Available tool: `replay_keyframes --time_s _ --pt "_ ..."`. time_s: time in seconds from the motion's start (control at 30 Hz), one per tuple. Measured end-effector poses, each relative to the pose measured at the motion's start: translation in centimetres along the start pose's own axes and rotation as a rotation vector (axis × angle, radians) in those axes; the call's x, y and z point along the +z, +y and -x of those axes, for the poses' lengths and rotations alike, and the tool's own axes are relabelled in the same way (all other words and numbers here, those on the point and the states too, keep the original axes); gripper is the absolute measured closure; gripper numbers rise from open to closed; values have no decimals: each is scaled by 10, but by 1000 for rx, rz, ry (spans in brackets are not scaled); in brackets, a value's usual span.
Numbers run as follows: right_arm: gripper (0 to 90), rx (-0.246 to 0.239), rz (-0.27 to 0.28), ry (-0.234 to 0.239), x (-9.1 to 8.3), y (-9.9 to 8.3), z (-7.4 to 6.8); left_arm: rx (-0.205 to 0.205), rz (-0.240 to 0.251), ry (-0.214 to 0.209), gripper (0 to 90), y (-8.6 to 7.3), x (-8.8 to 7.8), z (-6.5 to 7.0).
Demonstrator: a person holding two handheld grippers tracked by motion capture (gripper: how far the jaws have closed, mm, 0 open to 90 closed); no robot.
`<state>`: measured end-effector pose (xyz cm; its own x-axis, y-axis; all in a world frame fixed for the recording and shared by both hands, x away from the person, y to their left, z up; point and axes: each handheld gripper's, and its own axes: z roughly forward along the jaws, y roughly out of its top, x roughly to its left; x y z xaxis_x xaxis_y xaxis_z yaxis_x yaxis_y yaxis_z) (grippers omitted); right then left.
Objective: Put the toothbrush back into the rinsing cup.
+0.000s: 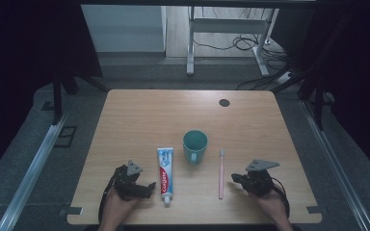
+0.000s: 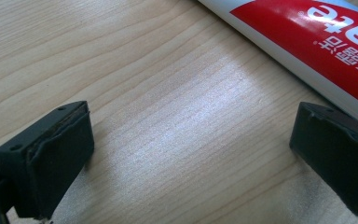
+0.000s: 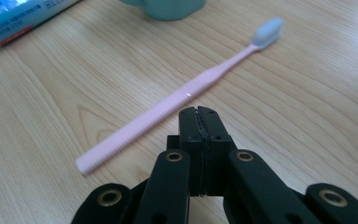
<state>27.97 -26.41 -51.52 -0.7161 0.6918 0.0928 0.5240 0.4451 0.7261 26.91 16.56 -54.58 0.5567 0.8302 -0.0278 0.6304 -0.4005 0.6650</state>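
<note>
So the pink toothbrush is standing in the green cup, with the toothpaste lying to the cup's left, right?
Not quite. The toothbrush lies flat on the table, to the right of the cup, as the high view shows. The toothpaste does lie to the cup's left.

On the table (image 1: 125, 110) I count one cup (image 1: 194, 146), one toothbrush (image 1: 221, 174), one toothpaste (image 1: 165, 175), and two grippers, a left one (image 1: 147, 188) and a right one (image 1: 235, 178)

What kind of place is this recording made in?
Probably a lab or studio set up for recording, not a home. A plain wooden table stands between dark curtains, loose cables lie on the floor behind, and a toothbrush, toothpaste tube and cup are laid out in a row.
</note>
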Motion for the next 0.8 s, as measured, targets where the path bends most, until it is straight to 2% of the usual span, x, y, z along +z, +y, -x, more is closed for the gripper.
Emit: replay_keyframes --time_s 0.47,0.8 --pt "885 -28 3 51 14 14 -13 3 -4 1 0 0 0 0" --pt "871 -69 -10 77 30 24 -27 -3 1 1 0 0 0 0"
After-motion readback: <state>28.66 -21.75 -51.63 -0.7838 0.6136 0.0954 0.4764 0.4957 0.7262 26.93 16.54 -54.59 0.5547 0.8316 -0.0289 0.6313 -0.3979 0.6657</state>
